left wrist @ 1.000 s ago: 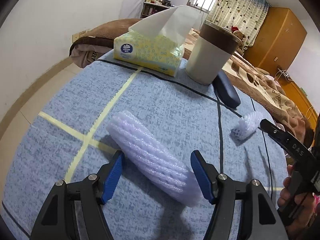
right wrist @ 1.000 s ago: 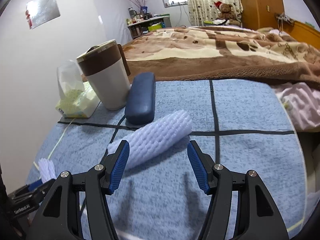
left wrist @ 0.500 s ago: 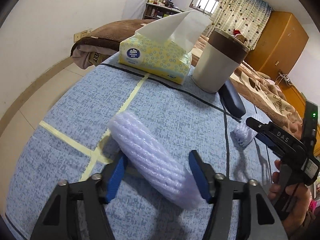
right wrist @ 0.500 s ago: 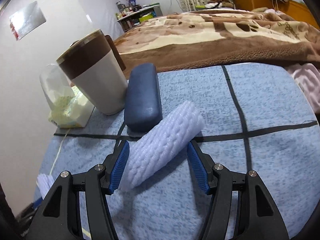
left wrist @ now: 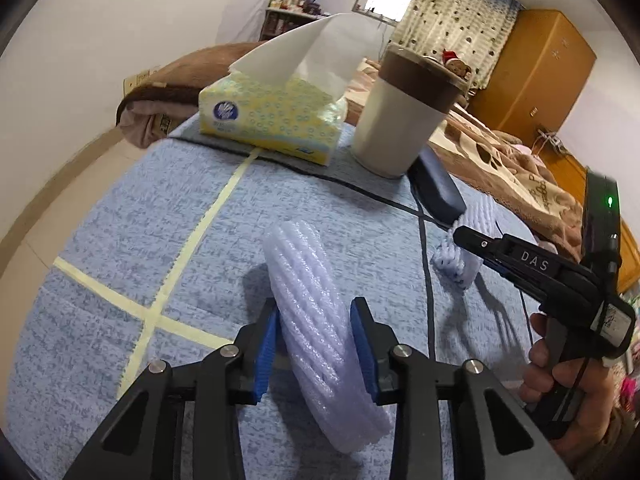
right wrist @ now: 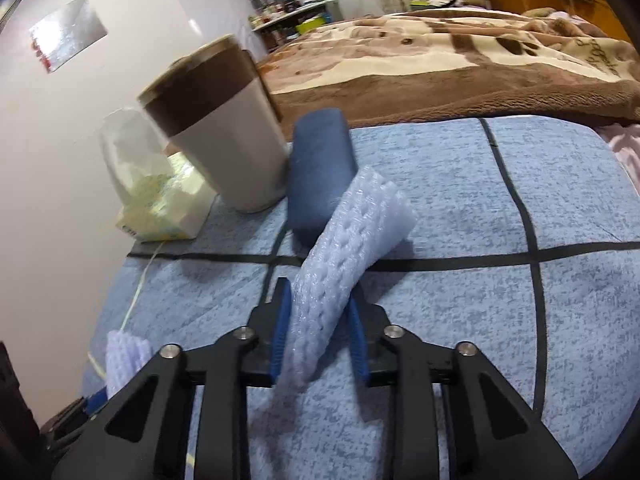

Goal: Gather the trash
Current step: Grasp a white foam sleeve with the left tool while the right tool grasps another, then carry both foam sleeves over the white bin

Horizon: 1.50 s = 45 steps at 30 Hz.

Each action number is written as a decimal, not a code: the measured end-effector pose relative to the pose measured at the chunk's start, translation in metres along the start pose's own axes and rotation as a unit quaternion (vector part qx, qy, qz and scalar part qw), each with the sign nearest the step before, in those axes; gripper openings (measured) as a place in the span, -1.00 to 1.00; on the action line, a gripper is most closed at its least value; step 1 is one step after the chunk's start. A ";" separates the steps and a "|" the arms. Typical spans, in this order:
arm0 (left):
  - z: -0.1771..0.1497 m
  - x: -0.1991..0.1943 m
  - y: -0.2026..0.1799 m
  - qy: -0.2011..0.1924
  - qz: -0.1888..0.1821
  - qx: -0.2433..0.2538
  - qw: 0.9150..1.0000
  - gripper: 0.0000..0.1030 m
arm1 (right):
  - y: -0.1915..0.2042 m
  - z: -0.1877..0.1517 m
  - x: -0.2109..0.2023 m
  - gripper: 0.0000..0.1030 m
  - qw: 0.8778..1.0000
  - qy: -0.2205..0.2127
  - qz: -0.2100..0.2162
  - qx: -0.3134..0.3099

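My left tool (left wrist: 316, 346) has just been closing and its blue pads now pinch a foam sleeve (left wrist: 320, 320), pressing in on both sides near its middle. The sleeve's near end hangs past the pads toward me, and its far end arches up over the blue surface (left wrist: 120, 220), just right of the yellow tape cross (left wrist: 154, 314).

My right tool (right wrist: 320, 340) has been closing too, and its pads are clamped on a second sleeve (right wrist: 344, 252), close to the near end. This one is squashed flat in the grip, and its free end tilts up and away, just in front of the dark case (right wrist: 320, 176). From the left camera I can see my right hand (left wrist: 560, 368) with that tool out by the surface's right edge.

Both sleeves are soft netted foam, very light I'd judge, and they crush rather than resist. A mid-body pinch looks right, since the ends flop. They shouldn't slip: the ribbing gives the pads bite.

Beyond, at the far edge, stand the cup (left wrist: 408, 120) and the tissue pack (left wrist: 272, 120), side by side, with the case lying just right of the cup. They aren't trash, I reckon, so they stay. I see no bin in either view, so I can't tell where these go.
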<state>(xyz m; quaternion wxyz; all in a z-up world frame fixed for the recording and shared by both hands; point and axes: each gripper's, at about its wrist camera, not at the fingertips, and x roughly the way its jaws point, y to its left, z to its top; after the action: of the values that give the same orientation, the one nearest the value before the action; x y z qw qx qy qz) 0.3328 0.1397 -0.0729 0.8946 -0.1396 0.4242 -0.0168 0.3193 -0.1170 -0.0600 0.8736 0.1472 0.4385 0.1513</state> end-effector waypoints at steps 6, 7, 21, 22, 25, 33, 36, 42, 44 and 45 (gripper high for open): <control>-0.006 -0.011 -0.015 -0.010 0.000 0.022 1.000 -0.30 | 0.011 -0.011 -0.020 -0.60 0.999 -0.013 0.001 -0.039; -0.008 -0.012 -0.015 -0.010 0.000 0.022 1.000 -0.30 | 0.011 -0.012 -0.023 -0.60 0.999 -0.015 0.001 -0.044; -0.028 -0.062 -0.049 -0.041 -0.014 0.050 0.998 -0.30 | 0.005 -0.025 -0.087 -0.60 0.996 -0.060 -0.001 -0.062; -0.030 -0.067 -0.052 -0.044 -0.015 0.051 0.998 -0.30 | 0.004 -0.027 -0.092 -0.60 0.996 -0.063 0.000 -0.061; -0.036 -0.081 -0.061 -0.054 -0.019 0.060 0.997 -0.30 | 0.002 -0.033 -0.106 -0.60 0.995 -0.071 0.001 -0.062; -0.055 -0.119 -0.092 -0.073 -0.045 0.087 0.993 -0.30 | -0.013 -0.048 -0.143 -0.60 0.994 -0.099 -0.001 -0.053; -0.062 -0.131 -0.106 -0.079 -0.054 0.098 0.991 -0.31 | -0.020 -0.052 -0.160 -0.60 0.992 -0.112 -0.004 -0.050; -0.075 -0.154 -0.135 -0.095 -0.076 0.122 0.985 -0.31 | -0.036 -0.066 -0.189 -0.60 0.990 -0.134 -0.019 -0.043; -0.080 -0.160 -0.147 -0.097 -0.082 0.133 0.983 -0.30 | -0.042 -0.070 -0.196 -0.60 0.989 -0.139 -0.025 -0.039; -0.083 -0.163 -0.152 -0.099 -0.085 0.138 0.982 -0.31 | -0.045 -0.073 -0.200 -0.60 0.989 -0.142 -0.026 -0.038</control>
<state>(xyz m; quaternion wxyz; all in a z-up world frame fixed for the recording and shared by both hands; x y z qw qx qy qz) 0.1789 -0.0020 0.0402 0.9381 -0.0511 0.3135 -0.1378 0.1525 -0.2277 0.0248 0.9356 0.1225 0.3077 0.1224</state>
